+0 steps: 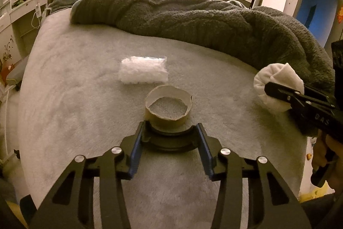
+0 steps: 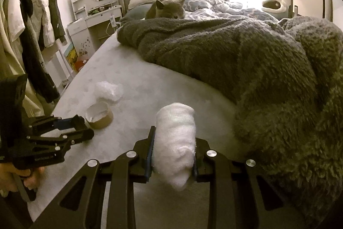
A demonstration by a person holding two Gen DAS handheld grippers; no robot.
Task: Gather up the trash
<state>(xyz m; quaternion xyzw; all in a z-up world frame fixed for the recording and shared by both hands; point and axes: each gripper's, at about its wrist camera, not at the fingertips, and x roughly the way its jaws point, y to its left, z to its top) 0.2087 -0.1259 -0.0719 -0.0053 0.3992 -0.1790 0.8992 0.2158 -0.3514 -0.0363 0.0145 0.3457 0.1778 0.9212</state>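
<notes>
A brown cardboard ring (image 1: 168, 107), like an empty tape roll, lies on the pale bed sheet (image 1: 75, 87) just beyond my open left gripper (image 1: 170, 132). Its fingers stand either side of the ring's near edge, apart from it. The ring also shows in the right wrist view (image 2: 99, 116). A clear plastic bag of white fluff (image 1: 143, 69) lies behind the ring. My right gripper (image 2: 173, 149) is shut on a rolled white cloth wad (image 2: 175, 143), held above the sheet. The wad also shows at the right of the left wrist view (image 1: 276, 83).
A thick grey fleece blanket (image 1: 193, 20) is heaped across the bed behind and to the right. A grey cat (image 2: 166, 9) lies near the headboard. A white dresser with mirror (image 2: 96, 14) and hanging clothes (image 2: 32, 25) stand left of the bed.
</notes>
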